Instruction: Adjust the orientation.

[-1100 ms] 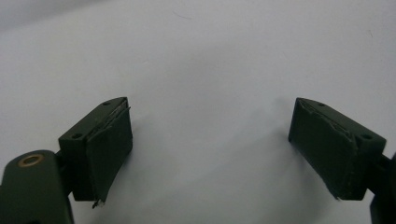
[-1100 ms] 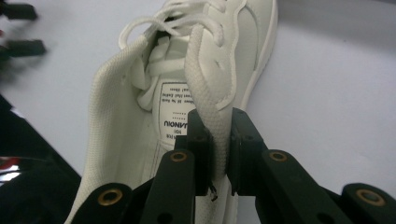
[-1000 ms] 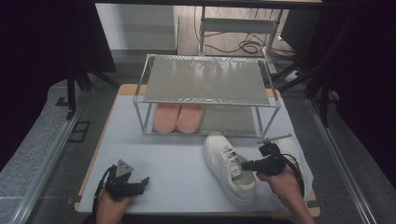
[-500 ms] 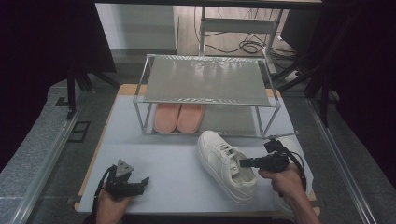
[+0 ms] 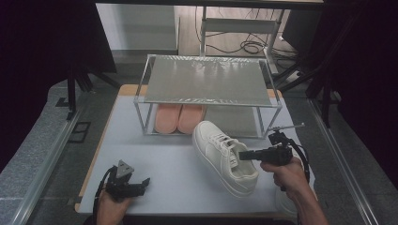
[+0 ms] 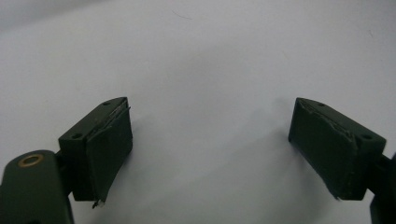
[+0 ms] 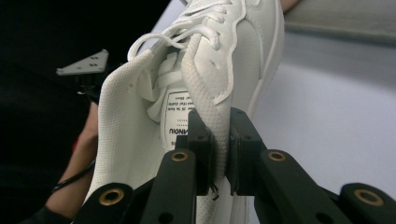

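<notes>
White sneaker (image 5: 225, 157), one, hangs tilted above the desk (image 5: 164, 159) in front of the rack (image 5: 206, 84); my right gripper (image 5: 245, 155) is clamped on its collar edge. Two pink slippers (image 5: 179, 118) sit side by side under the rack's one shelf. My left gripper (image 5: 141, 184) rests near the desk's front edge, jaws apart around nothing.

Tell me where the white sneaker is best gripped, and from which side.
On the collar wall beside the opening, from the shoe's right, roughly as the right gripper holds it. The white sneaker has a wide, rounded body, but that thin padded edge stands up and fits between the jaws, one pad inside, one outside. The left gripper rests open.
</notes>
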Tool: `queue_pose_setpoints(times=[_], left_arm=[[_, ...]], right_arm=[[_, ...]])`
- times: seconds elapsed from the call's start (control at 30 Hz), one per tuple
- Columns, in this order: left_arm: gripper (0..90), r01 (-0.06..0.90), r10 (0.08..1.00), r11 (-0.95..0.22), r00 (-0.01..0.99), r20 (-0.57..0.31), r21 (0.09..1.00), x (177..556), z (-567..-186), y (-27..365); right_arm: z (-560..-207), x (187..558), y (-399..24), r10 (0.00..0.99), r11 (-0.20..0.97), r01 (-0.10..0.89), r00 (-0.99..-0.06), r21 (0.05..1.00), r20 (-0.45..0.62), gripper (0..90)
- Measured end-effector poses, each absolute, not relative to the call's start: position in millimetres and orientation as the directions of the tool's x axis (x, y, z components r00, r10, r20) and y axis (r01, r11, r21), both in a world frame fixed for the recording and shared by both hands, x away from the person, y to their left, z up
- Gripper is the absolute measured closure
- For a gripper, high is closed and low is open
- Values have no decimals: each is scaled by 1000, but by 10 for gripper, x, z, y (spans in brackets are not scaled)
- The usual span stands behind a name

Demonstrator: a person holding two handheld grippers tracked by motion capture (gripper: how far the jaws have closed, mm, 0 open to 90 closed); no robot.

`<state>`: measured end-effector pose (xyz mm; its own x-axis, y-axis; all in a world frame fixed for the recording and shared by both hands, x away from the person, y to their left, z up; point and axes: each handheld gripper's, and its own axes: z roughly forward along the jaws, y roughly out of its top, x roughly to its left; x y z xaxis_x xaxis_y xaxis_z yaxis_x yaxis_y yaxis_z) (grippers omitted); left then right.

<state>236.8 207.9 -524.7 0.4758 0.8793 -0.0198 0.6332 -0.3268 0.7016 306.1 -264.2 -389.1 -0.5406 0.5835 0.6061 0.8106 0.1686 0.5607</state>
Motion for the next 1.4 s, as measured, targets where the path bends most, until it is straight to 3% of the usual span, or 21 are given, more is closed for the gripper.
queue_pose_setpoints(times=[0.87, 1.4], left_arm=[[136, 633, 879, -329, 477, -19, 701, 2368, -5247, 2081], [136, 633, 879, -327, 476, -20, 702, 2368, -5247, 2079]], right_arm=[[-3352, 3179, -2463, 448, 120, 797, -576, 592, 684, 819], [-3069, 3414, -2359, 450, 34, 792, -556, 609, 699, 819]])
